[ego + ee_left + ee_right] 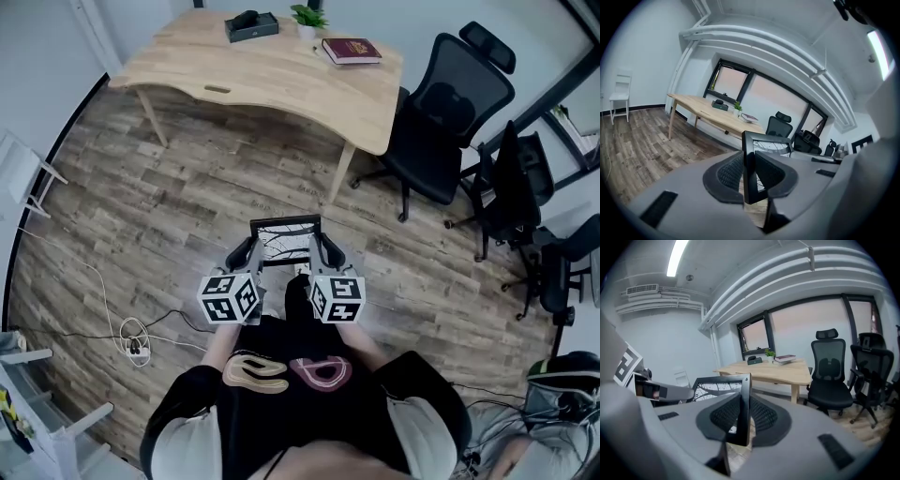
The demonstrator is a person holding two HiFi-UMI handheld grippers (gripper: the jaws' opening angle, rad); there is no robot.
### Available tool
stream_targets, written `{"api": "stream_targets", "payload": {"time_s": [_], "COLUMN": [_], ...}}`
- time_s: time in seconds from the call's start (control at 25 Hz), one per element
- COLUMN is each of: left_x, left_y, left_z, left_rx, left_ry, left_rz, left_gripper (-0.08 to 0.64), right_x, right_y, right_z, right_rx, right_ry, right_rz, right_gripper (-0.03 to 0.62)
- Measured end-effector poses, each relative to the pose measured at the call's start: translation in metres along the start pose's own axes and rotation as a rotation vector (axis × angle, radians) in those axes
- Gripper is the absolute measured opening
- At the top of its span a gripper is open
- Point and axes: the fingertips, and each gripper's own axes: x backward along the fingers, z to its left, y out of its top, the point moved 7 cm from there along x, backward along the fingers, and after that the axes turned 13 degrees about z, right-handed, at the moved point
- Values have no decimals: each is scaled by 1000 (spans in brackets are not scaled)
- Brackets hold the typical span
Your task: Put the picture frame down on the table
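A black picture frame [286,240] with a branch drawing hangs above the wood floor, held between both grippers. My left gripper [246,255] is shut on the frame's left edge [750,171]. My right gripper [322,251] is shut on its right edge [744,408]. The light wooden table [272,75] stands well ahead, across bare floor. In the left gripper view the table [705,110] lies far off to the left; in the right gripper view the table [773,371] sits ahead in mid-picture.
On the table rest a black box [251,25], a small potted plant [308,19] and a dark red book [352,51]. Black office chairs [445,117] stand to the right. A white chair [619,96] stands far left, and cables [131,337] lie on the floor.
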Motion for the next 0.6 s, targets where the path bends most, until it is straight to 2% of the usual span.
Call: {"api": "stream_targets", "payload": {"time_s": [0.6], "left_x": [-132], "left_y": [101], "left_z": [-17], "left_rx": [27], "left_ry": [38], "left_rz": [-5], "left_gripper": [83], "right_x": [-106], "right_y": [99], "right_z": [-108], "right_rx": [57], "right_ry": [38], "right_rz": [22], "right_gripper": [75]}}
